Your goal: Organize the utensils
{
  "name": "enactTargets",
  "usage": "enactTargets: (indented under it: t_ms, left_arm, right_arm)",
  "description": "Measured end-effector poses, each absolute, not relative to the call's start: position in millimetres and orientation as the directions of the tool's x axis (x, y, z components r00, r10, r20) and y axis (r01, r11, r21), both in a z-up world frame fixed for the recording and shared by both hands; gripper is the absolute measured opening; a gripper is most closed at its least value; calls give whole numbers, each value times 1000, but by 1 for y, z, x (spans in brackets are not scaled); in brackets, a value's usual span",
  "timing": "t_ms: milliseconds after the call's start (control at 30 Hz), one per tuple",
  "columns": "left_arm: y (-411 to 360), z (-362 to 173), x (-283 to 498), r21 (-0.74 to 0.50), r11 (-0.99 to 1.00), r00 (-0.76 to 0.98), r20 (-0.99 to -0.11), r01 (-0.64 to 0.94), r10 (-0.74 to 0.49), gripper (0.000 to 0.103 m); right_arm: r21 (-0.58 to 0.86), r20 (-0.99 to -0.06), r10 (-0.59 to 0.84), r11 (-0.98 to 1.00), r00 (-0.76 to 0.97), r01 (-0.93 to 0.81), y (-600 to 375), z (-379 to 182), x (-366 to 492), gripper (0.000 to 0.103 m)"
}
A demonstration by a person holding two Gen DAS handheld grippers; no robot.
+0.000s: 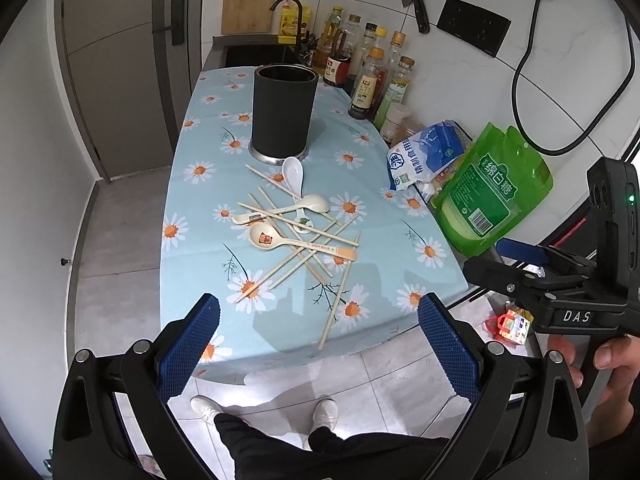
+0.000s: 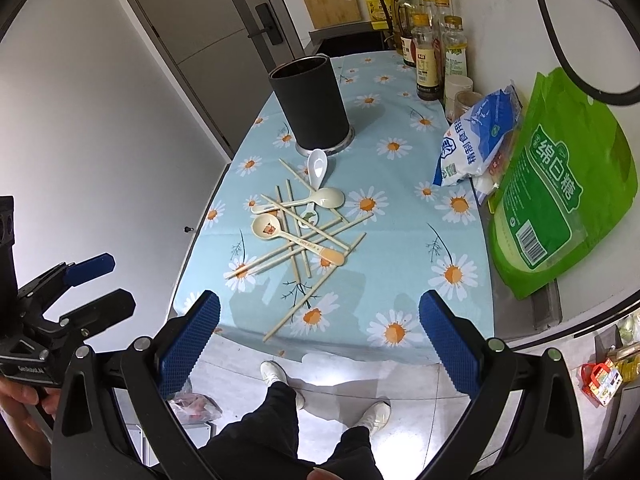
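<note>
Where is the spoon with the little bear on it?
The bear spoon lies in the chopstick pile mid-table in both views, nearer the person than the black holder.

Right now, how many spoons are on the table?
4: a white spoon by the black holder, a cream spoon crossing the pile, a leaf-print spoon under it, a bear-print spoon nearest. Chopsticks could hide more.

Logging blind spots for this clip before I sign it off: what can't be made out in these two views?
- Inside of the dark holder: both views see only its rim and outer wall, so any contents are hidden.
- Crossed chopsticks: overlapped by spoons, so the count is unsure.
- Bottle labels: too small to read.
- Green bag: far edge cut off in the right wrist view.
</note>
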State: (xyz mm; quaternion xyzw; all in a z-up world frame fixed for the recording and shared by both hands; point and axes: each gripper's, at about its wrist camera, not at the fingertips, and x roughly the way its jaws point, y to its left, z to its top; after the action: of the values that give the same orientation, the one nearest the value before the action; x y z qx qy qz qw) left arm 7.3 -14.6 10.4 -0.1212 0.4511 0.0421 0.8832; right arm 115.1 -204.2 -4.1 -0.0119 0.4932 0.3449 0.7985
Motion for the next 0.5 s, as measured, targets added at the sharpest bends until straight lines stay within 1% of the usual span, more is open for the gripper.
enactTargets:
  t_ms: [267, 333, 433, 500]
  left_arm:
    - [-21, 2, 14, -207, 953, 581, -813, -219, -43, 96]
    - [-15, -2, 14, -260, 931, 582, -810, -255, -66, 96]
    - [-11, -5, 13, -303, 906, 584, -808, -296, -80, 96]
    - [-6, -7, 12, -337, 885, 592, -801, -322, -89, 96]
  right_arm:
    - [359, -779, 574, 737, 250, -573, -216, -6, 122, 99]
    - [366, -776, 583, 728, 242, -580, -218, -8, 126, 99]
    - [364, -764, 589, 730, 264, -578, -222, -7, 133, 99]
    - [393, -767, 598, 725, 232, -566, -223, -12, 141, 99]
